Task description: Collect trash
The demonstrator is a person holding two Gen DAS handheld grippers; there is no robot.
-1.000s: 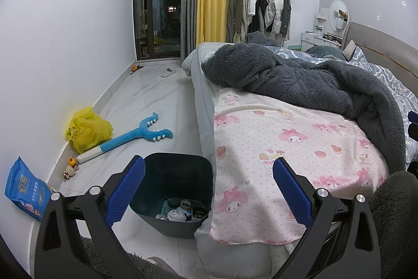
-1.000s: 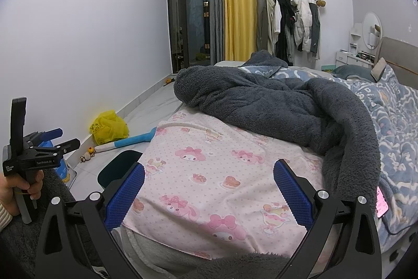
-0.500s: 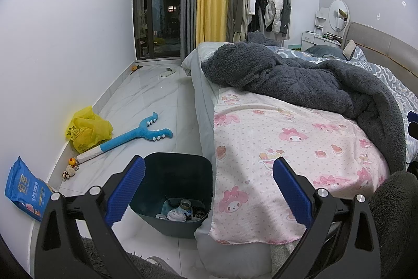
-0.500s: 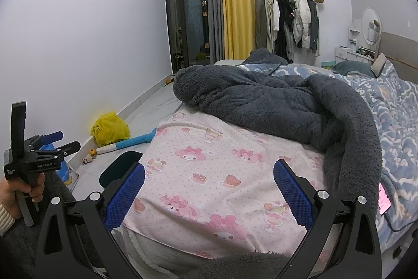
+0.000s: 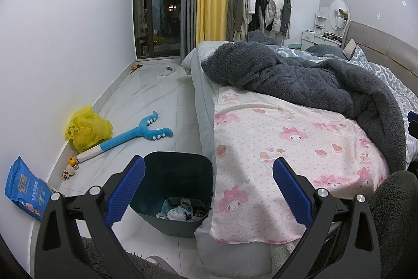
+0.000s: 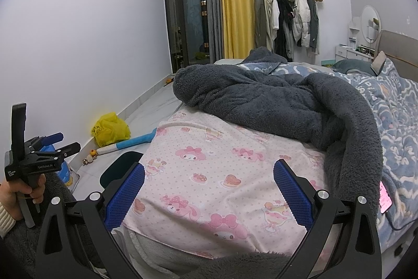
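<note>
1. The left gripper (image 5: 209, 190) is hanging with its jaws spread wide and nothing between them; the right gripper (image 6: 209, 190) is doing the same over the pink sheet (image 6: 209, 174), so neither claw is carrying trash.
2. The dark bin (image 5: 180, 169) is sitting on the floor just beyond the left claw's left finger, touching or just beside the bed edge. Several small pieces are lying in its bottom (image 5: 183, 208), so some collecting appears done.
3. Farther out and to the left of the left claw, a crumpled yellow bag (image 5: 87, 130) is resting against the wall, and a blue packet (image 5: 26, 192) is leaning on the wall left of the left finger; these look like the trash left to gather.
4. The blue-and-white toy (image 5: 130, 135) and small figures (image 5: 70, 166) are lying between the bag and the bin; whether they count as trash cannot be told.
5. The person's hand (image 6: 15, 195) is gripping the left tool's handle, left of the right claw.
</note>
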